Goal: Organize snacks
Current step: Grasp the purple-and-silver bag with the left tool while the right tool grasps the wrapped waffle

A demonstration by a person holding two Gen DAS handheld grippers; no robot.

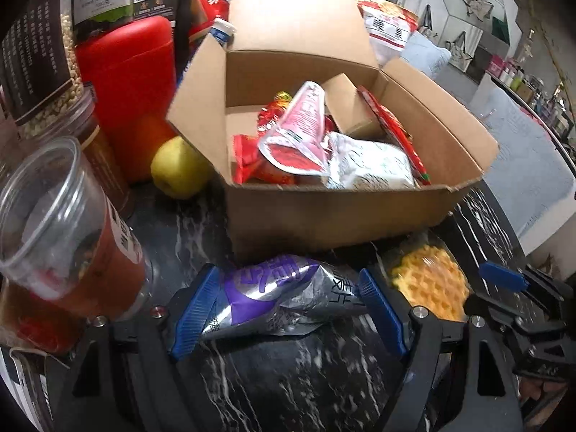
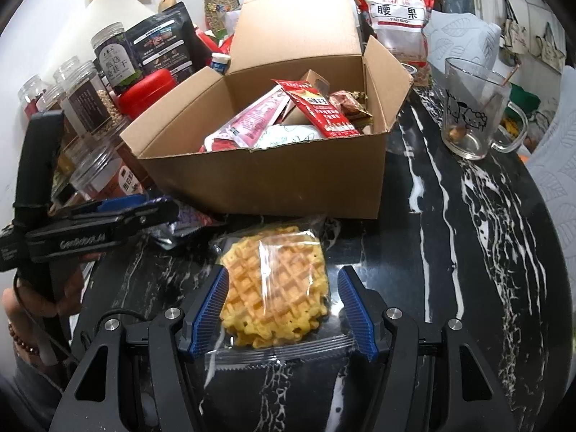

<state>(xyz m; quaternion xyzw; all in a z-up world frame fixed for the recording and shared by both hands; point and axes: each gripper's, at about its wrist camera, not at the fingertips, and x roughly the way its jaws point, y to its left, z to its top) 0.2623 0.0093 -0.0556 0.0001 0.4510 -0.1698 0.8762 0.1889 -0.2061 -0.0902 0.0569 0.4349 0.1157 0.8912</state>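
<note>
Nearest the left wrist camera, the left gripper [image 1: 288,309] has its jaws on either side of a purple and silver snack packet [image 1: 277,295] that lies on the dark marbled bench [image 1: 306,378]; the blue pads sit at the packet's ends, but whether they press it I cannot tell. Just beside it, the right gripper [image 2: 284,309] straddles a waffle in clear wrap [image 2: 277,288], also flat on the bench; its left pad is at the waffle's edge, the right pad stands apart, so the jaws are released. Behind both lies an open cardboard box [image 1: 324,216] already holding several red and white snack packets. Left of the box stand a yellow apple [image 1: 178,169], a red canister [image 1: 126,90] and clear jars [image 1: 64,223]. Right of the box, farther off, stands a glass mug [image 2: 475,108].
</note>
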